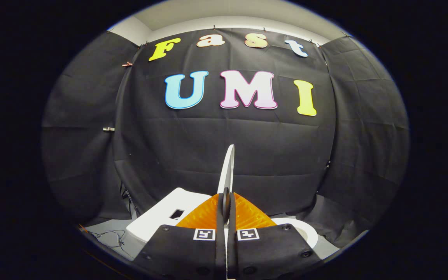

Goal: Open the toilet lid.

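One lid (227, 168) is standing edge-on, rising upright from between the gripper (226, 202) fingers, and both fingers are pressing on its thin rim, so the tool is pinching the lid with almost no gap showing. Judging from this, the lift is looking largely done: the lid is sitting near vertical above the bowl (300, 229), whose rim is curving just beyond the right finger. What is remaining, as far as can be judged, is leaning the lid back to rest and letting go. One tank (165, 216) is lying beyond the left finger, tilted in this view, with a dark opening in its top. One loose cable (109, 234) is trailing on the floor beside it.
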Demonstrator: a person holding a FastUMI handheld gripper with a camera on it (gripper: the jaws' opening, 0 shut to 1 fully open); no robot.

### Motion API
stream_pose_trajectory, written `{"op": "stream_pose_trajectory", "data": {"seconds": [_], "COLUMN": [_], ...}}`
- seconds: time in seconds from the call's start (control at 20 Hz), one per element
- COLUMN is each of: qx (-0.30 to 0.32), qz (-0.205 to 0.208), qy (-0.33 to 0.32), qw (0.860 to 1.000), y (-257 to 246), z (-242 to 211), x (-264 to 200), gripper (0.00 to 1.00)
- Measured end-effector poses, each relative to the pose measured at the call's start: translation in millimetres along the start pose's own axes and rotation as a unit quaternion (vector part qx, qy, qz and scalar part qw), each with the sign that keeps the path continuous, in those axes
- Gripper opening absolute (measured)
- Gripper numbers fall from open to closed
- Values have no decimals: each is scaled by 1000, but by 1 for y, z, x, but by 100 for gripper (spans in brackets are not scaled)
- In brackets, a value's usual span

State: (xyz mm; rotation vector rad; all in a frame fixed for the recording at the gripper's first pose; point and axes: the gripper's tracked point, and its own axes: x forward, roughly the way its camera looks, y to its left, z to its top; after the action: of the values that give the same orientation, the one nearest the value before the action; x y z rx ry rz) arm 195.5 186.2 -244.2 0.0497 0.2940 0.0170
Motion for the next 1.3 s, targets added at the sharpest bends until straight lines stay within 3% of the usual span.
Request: {"op": "stream_pose_trajectory", "data": {"seconds": [0.5, 1.25, 1.3], "qx": [-56, -53, -50], "qz": [29, 53, 59], "qy": [12, 27, 37], "qw": [998, 997, 996], "y": [54, 90, 92], "z": [-1, -8, -11], "x": [4, 4, 3], "gripper": [6, 6, 21]}}
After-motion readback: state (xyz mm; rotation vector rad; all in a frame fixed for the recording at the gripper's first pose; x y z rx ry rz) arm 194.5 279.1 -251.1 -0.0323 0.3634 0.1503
